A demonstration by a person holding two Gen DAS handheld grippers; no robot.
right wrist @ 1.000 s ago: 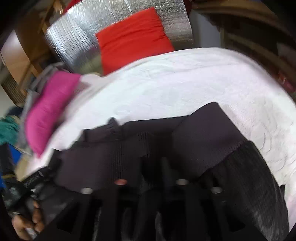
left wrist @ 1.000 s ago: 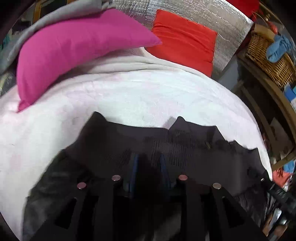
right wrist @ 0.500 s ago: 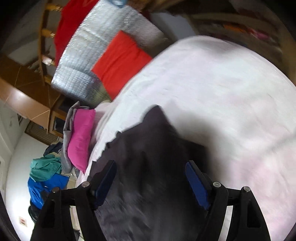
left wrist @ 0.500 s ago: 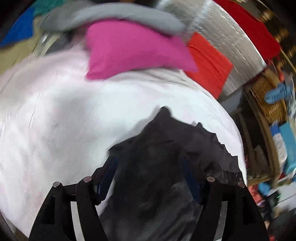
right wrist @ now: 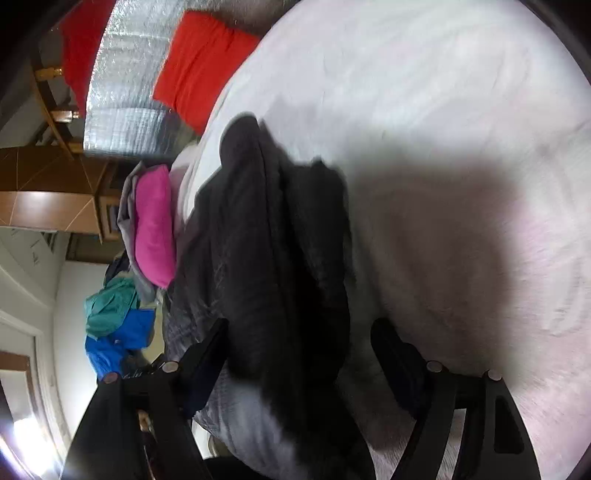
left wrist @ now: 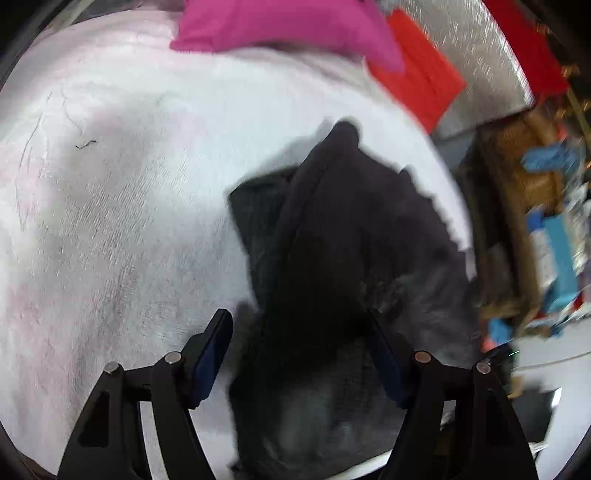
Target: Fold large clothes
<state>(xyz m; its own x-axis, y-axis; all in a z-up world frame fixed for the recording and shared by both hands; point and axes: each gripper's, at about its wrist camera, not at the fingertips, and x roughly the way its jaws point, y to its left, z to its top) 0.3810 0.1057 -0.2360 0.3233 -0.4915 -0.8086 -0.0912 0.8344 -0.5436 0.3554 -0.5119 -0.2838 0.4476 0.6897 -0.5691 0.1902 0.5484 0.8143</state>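
**Dark Garment Lying Folded on Bed, Both Tools Released**

Lying on the white textured bed cover (left wrist: 122,206): one dark charcoal fabric garment (left wrist: 332,236), doubled over into a long narrow heap with a raised ridge running along its length. Tapering toward the far end, widening toward the near edge of the bed. Showing a lighter grey, quilted-looking layer at the near end in the right wrist view (right wrist: 236,424).

Left tool (left wrist: 299,354): hovering above the near part of the garment, black fingers with blue pads (left wrist: 212,354) spread wide, gripping nothing. Contact with the fabric beneath: cannot tell, owing to blur.

Right tool (right wrist: 299,354): likewise spread wide and released, straddling the near end of the garment, with the left finger over the grey layer and the right finger over the bed cover. Casting a broad shadow on the cover beside the garment.

Resting at the far side of the bed: a magenta pillow (left wrist: 288,26) beside a red-orange rectangular cushion (left wrist: 424,85), the latter leaning against a silver foil-like panel (left wrist: 476,55).

Sitting beyond the pillow in the right wrist view: a pile of teal and blue clothing (right wrist: 114,321).
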